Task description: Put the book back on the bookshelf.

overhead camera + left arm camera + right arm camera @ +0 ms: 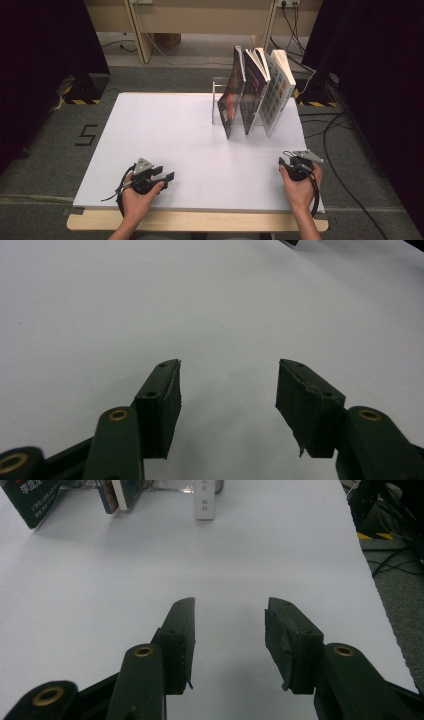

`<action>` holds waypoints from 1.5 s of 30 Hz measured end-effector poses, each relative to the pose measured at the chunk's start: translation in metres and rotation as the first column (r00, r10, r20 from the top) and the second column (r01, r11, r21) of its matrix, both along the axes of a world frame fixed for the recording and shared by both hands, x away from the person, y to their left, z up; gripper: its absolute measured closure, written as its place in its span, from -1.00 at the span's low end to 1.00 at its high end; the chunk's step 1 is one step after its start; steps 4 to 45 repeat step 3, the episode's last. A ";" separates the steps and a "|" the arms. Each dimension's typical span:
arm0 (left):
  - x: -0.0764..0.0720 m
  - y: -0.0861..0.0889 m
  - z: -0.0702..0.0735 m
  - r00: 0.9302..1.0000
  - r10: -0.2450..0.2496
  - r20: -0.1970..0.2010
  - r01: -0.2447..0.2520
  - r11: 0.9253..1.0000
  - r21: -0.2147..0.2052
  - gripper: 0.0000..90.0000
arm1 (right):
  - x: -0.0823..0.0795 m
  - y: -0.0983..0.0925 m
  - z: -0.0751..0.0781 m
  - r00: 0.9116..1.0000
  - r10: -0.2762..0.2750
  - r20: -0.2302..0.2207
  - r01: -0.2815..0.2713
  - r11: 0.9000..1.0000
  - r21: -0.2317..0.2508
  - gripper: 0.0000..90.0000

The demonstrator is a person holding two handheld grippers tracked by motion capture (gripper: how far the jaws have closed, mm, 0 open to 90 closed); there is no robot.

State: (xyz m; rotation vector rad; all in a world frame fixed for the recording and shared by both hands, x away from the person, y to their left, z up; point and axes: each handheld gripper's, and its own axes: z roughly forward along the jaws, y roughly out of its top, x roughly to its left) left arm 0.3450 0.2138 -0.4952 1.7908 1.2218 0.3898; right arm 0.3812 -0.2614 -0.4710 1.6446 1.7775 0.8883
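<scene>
Three books lean side by side at the back right of the white tabletop (165, 130): a dark one (231, 97), a dark red one (254, 90) and a pale one (277, 90). They rest against a clear stand (216, 95). My left gripper (165, 175) lies near the front left edge, held in a hand, with its jaws open over bare white surface (229, 364). My right gripper (289, 157) sits at the front right, close to the table's right edge, also open and holding nothing (230, 601). It faces the books' lower ends (204, 500), which stand well ahead of it.
Dark curtains flank both sides. Cables (340, 145) trail on the grey floor right of the table, and a taped "5" (86, 135) marks the floor at left. A wooden frame (140, 35) stands behind the table. The table's right edge (370, 580) runs near my right gripper.
</scene>
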 end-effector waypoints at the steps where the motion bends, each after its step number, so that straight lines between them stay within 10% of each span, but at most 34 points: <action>1: 0.000 0.000 0.000 1.000 0.001 0.000 -0.001 1.000 0.003 -0.05 | 0.000 0.000 0.000 1.000 0.000 0.000 0.000 1.000 0.000 0.23; 45: 0.000 0.001 -0.001 1.000 0.001 -0.003 -0.001 1.000 0.006 -0.06 | 0.000 0.000 -0.001 1.000 0.004 0.000 -0.004 1.000 -0.006 0.22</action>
